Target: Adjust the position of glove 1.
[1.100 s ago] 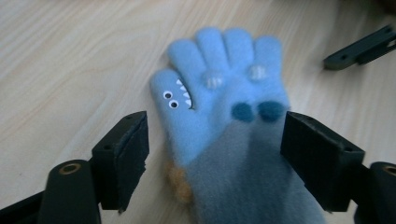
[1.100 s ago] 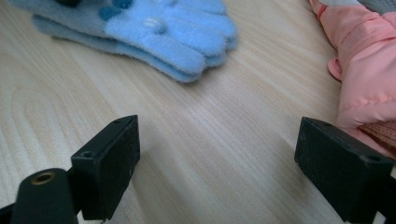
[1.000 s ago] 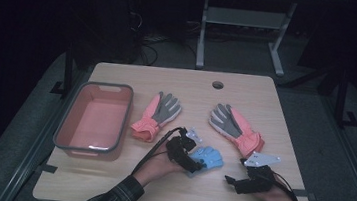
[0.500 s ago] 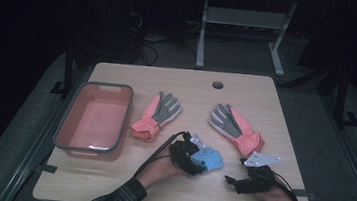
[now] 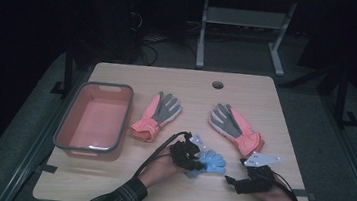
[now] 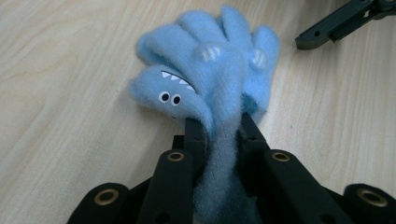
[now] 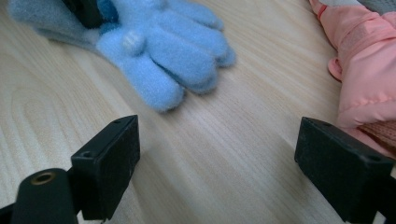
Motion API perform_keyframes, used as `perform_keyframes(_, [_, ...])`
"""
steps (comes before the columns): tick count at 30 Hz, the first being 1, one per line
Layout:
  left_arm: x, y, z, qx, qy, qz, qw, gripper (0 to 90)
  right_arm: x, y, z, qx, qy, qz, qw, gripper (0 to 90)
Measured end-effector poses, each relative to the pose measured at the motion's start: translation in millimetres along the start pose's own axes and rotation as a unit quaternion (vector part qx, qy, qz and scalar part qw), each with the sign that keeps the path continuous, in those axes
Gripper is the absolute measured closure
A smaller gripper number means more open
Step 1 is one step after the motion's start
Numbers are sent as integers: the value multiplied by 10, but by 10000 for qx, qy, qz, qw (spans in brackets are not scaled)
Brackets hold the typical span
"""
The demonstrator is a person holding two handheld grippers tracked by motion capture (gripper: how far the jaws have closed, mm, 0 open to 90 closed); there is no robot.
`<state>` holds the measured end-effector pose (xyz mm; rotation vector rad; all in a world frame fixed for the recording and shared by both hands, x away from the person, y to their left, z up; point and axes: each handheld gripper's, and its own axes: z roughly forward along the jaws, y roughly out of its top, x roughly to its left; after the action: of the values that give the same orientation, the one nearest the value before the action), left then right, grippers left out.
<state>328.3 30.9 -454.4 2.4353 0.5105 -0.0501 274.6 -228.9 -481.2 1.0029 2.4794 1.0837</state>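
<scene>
A fluffy blue glove [image 5: 212,161] with a cartoon face lies flat on the wooden table near its front edge. My left gripper [image 5: 193,165] reaches it from the left. In the left gripper view its jaws have just been closing, and the gripper [image 6: 222,126] now pinches the bunched cuff of the blue glove [image 6: 215,70]. My right gripper [image 5: 231,179] rests on the table to the right of the glove. In the right gripper view that gripper [image 7: 219,149] stands open with bare wood between its pads, and the blue glove [image 7: 173,42] lies just beyond.
Two pink and grey gloves [image 5: 157,113] [image 5: 236,126] lie palm up at mid table; the right one's cuff [image 7: 364,70] is close to my right gripper. A pink bin [image 5: 127,115] stands at the left. A cable hole [image 5: 217,85] is near the far edge.
The left gripper's jaws have come together on the blue glove's cuff. Neither hand has shifted and the right gripper stays as it was.
</scene>
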Motion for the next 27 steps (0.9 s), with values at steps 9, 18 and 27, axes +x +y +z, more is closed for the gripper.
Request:
perform_keyframes(9, [32,23,-95,-102,-98,-87,9999,797,-1,0,0,0,2,1,10000,138])
perform_keyframes(18, [80,57,-358,-374,-95,-201,9991,797,-1,0,0,-4,-1,-1,10000,139])
perform_keyframes(27, [198,24,-718,-661,112,-405,9969,797,0,-1,2,-14,-4,-1,10000,138])
